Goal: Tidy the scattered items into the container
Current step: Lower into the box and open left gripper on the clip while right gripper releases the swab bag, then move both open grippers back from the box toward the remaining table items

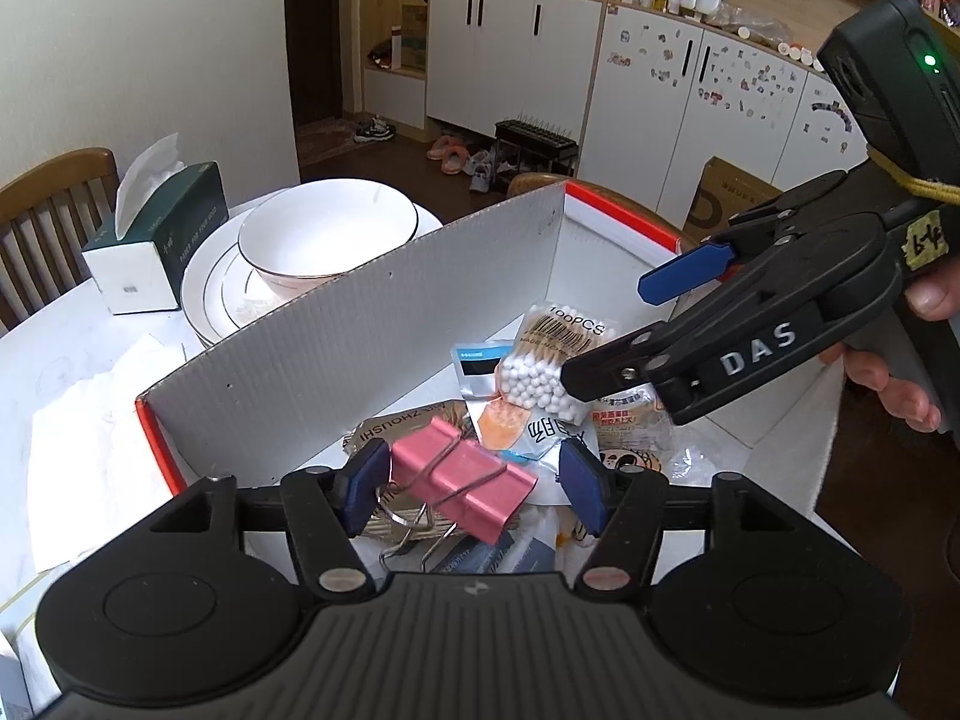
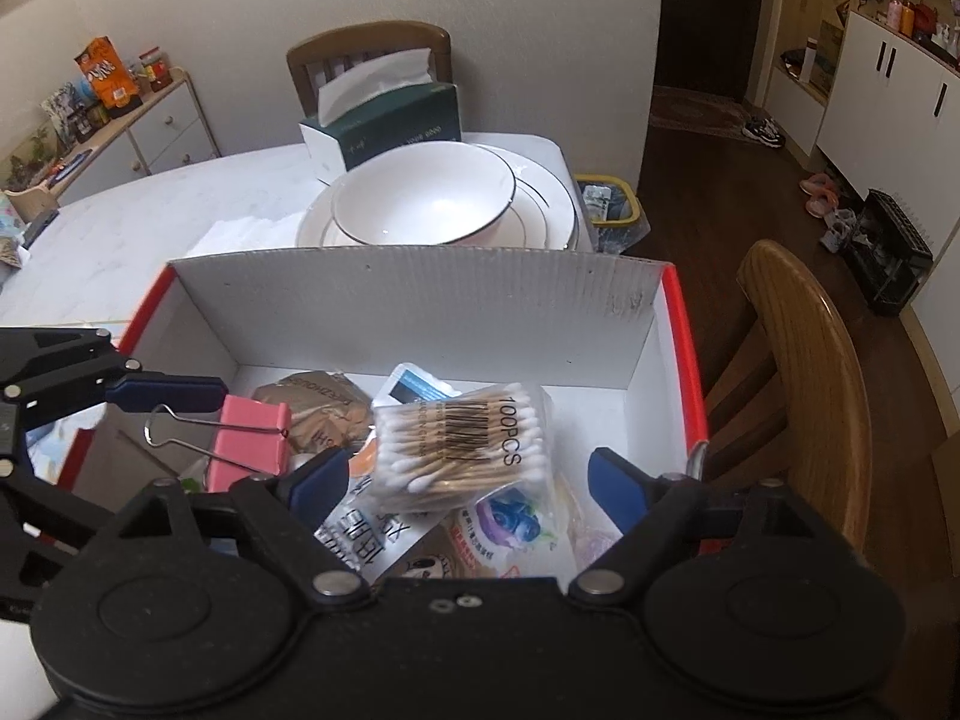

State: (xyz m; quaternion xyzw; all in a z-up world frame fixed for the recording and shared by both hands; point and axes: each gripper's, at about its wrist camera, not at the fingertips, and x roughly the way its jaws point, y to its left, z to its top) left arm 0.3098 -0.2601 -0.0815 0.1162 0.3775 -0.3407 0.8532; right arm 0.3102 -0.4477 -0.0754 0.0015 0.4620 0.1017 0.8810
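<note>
A white cardboard box with red edges holds a pack of cotton swabs, snack packets and sachets. A pink binder clip is between the fingers of my left gripper, over the box; the jaws stand wide and only the left pad is near it. My right gripper is open and empty above the swab pack. It also shows in the left wrist view, reaching in from the right.
A white bowl on stacked plates and a green tissue box stand behind the box. White paper lies on the table to the left. A wooden chair is at the right.
</note>
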